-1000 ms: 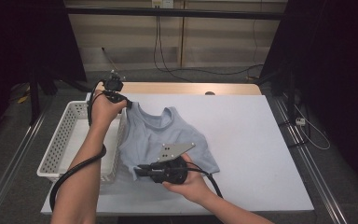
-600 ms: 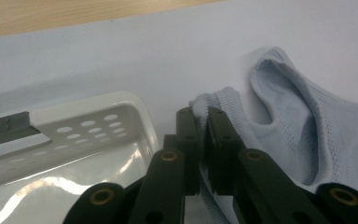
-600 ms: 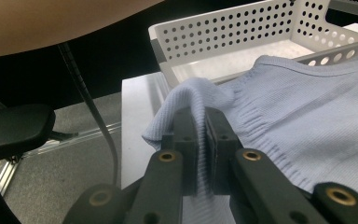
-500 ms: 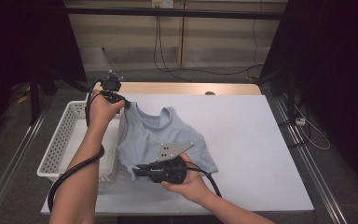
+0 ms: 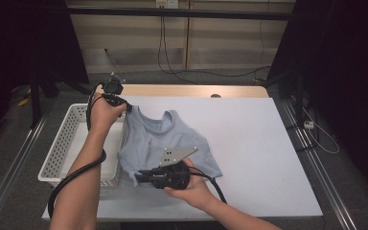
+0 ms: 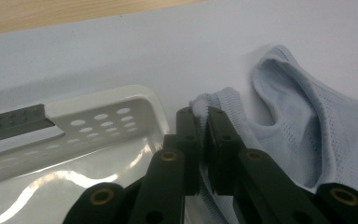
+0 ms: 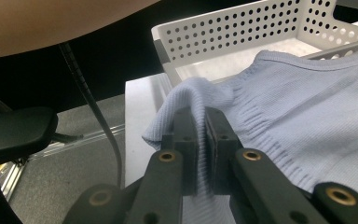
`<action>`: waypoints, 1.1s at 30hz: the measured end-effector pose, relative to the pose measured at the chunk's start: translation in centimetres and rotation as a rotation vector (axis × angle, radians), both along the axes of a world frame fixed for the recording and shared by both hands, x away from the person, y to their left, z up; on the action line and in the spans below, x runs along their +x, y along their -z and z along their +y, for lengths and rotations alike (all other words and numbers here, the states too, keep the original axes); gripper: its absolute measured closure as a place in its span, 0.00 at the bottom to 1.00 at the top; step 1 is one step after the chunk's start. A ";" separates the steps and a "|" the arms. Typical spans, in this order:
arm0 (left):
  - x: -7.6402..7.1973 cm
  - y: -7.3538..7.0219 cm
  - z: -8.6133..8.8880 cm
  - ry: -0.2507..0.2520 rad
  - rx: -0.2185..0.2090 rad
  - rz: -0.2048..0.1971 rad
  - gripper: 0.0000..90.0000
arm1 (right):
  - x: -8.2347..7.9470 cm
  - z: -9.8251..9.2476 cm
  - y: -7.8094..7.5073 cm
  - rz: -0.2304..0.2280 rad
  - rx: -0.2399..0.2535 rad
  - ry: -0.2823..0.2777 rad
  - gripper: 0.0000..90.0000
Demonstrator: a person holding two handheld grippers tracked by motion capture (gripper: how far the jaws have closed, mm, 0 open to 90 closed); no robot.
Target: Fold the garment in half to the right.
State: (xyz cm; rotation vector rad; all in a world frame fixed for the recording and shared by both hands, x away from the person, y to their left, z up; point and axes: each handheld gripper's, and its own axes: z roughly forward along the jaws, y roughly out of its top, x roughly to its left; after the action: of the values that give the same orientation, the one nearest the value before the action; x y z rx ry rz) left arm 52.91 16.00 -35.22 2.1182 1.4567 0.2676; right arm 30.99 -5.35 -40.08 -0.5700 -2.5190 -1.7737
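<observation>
I can read no lettering, label, brand or number on anything from my station here.

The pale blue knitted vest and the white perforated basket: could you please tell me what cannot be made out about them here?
- High view: the pale blue knitted vest hides its own underside, and the right gripper covers part of its hem.
- High view: the white perforated basket has its near corner hidden by the left forearm.
- Left gripper view: the left gripper covers the pinched strap; the picture's edges cut off the basket.
</observation>
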 end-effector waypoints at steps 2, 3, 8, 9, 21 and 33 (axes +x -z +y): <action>0.1 0.2 -0.1 -0.003 0.006 0.006 0.94 | 0.0 0.0 0.1 -0.001 0.000 0.003 0.95; 0.1 0.3 -0.1 -0.002 0.007 0.006 0.94 | 0.0 0.0 0.1 0.004 0.001 0.004 0.95; 0.4 0.6 -0.4 -0.001 0.017 0.009 0.94 | 0.0 -0.5 0.2 0.008 0.004 0.017 0.95; 0.5 0.7 -0.6 -0.001 0.019 0.006 0.94 | 0.1 -0.6 0.3 0.008 0.006 0.021 0.95; 1.3 1.5 -2.1 0.021 0.040 0.015 0.94 | 0.2 -2.1 0.4 0.017 0.015 0.071 0.95; 1.9 1.9 -3.2 0.023 0.042 0.023 0.94 | 0.3 -3.7 0.6 0.022 0.007 0.119 0.95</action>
State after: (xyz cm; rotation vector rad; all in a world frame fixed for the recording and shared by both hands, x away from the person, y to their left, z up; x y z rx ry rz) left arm 54.81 12.80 -37.12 2.1772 1.4504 0.2674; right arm 31.31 -9.01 -40.71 -0.7497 -2.5126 -1.8018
